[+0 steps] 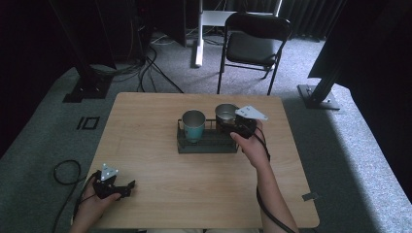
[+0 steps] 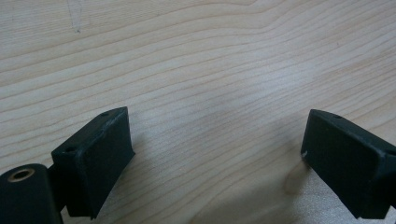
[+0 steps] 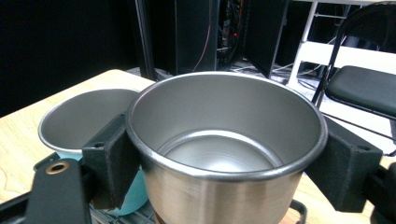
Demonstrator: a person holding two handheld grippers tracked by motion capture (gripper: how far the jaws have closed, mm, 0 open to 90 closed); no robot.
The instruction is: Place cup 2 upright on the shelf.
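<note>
A steel cup [image 1: 225, 113] stands upright at the right end of a dark wire rack [image 1: 206, 143] in the middle of the table. My right gripper [image 1: 234, 127] is shut on this steel cup [image 3: 224, 154], one pad on each side of its wall. A teal cup [image 1: 193, 125] with a steel inside stands in the rack to its left, close beside it; in the right gripper view the teal cup [image 3: 84, 121] lies behind the left pad. My left gripper [image 1: 130, 188] rests open near the table's front left corner, over bare wood [image 2: 210, 84].
The wooden table [image 1: 145, 160] has open surface around the rack. A black folding chair [image 1: 252, 46] and a white table leg [image 1: 199, 34] stand on the carpet beyond the far edge. Cables [image 1: 65, 172] trail off the left side.
</note>
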